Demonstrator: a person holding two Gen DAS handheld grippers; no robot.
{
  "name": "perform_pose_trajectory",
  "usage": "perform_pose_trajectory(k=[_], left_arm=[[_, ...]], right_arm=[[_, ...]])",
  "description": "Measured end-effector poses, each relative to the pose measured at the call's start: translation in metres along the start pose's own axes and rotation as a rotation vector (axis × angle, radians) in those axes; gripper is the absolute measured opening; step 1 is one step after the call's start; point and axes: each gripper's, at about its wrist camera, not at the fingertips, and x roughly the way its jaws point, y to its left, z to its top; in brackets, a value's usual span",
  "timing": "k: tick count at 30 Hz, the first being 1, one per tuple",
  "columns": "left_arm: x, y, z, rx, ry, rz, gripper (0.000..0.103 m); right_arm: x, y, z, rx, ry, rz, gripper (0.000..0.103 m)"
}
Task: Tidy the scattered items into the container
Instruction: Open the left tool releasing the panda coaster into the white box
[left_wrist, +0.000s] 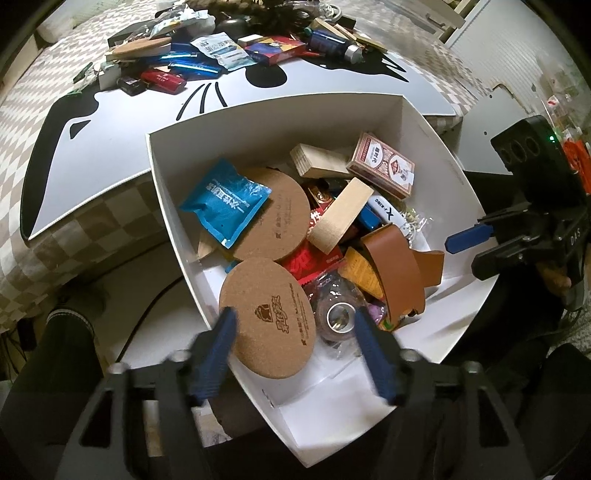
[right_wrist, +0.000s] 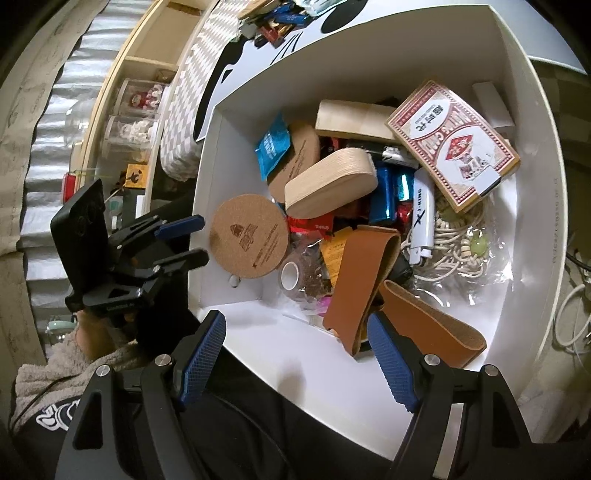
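On the white lighter (right_wrist: 422, 218) below me I read "X" and "KING" in dark print along its side. The red-patterned card box (right_wrist: 452, 144) carries a white label with Chinese characters, too small for me to make out. The blue sachet (left_wrist: 225, 201) bears white Chinese lettering down its face. The near cork coaster (left_wrist: 267, 317) has a stamped house-like logo with characters under it, unreadable. On the side of my other gripper's black body (left_wrist: 574, 232) I read "DAS".
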Motion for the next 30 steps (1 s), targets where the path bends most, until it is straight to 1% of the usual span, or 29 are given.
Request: perform_pose_trajectory(k=[2,3,6,10,11,13,16,19,20,24,26,30], left_arm=[[0.000,-0.001,0.000,0.000,-0.002,-0.009,0.078],[0.000,-0.002,0.001,0.003,-0.002,-0.011,0.079],[0.001,-0.006,0.001,0.018,0.003,-0.004,0.080],[0.010,-0.007,0.000,0.019,0.044,-0.026,0.081],[0.011,-0.009,0.001,0.027,0.044,-0.024,0.086],[0.014,-0.013,0.002,0.052,0.045,-0.010,0.089],[0.020,-0.017,0.008,0.072,0.047,0.012,0.092],[0.035,-0.017,0.014,0.062,0.093,-0.007,0.092],[0.040,-0.017,0.016,0.059,0.108,-0.012,0.095],[0.047,-0.021,0.024,0.093,0.111,0.037,0.100],[0.051,-0.023,0.028,0.110,0.113,0.062,0.100],[0.058,-0.027,0.030,0.138,0.152,0.061,0.100]], right_arm=[[-0.001,-0.002,0.001,0.013,-0.011,0.001,0.095],[-0.001,-0.002,0.001,0.017,-0.012,0.012,0.096],[-0.001,-0.002,0.001,0.019,-0.010,0.019,0.096],[0.000,-0.002,0.001,0.023,-0.003,0.018,0.097],[0.000,-0.002,0.002,0.026,-0.002,0.021,0.097],[0.001,-0.002,0.002,0.030,-0.001,0.023,0.097],[0.001,-0.002,0.002,0.032,0.001,0.024,0.097],[0.001,-0.002,0.002,0.035,0.001,0.026,0.097],[0.001,-0.002,0.002,0.034,0.001,0.031,0.097],[0.000,-0.002,0.002,0.037,-0.002,0.042,0.097],[0.000,-0.002,0.002,0.039,-0.003,0.046,0.097],[-0.001,-0.003,0.003,0.044,-0.005,0.052,0.097]])
